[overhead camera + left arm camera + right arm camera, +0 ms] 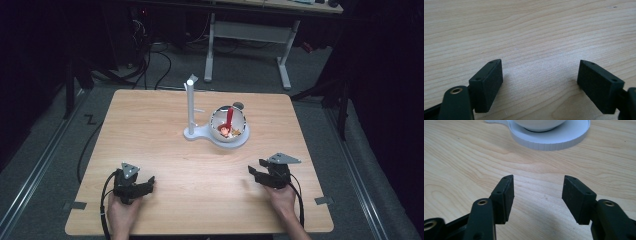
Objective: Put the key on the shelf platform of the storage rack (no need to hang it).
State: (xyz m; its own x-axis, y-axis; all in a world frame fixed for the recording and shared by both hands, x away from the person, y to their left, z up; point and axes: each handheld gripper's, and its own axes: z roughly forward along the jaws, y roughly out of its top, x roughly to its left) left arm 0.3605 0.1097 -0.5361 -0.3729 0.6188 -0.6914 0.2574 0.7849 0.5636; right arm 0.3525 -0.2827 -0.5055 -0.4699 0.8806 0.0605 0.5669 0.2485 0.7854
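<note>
Near the tabletop's [150, 125] front edge, left hand-held gripper [150, 184] and right hand-held gripper [256, 172], both agape and empty, apparently poised before reaching toward the bowl [228, 125] on its white stand [192, 131] mid-table.

Cropped bowl, unreadable contents

In the right gripper view the white bowl [539, 124] and its round base [554, 137] run off the top edge. From the high view, the red and yellowish items inside the bowl [228, 125] are too small to identify.
</note>
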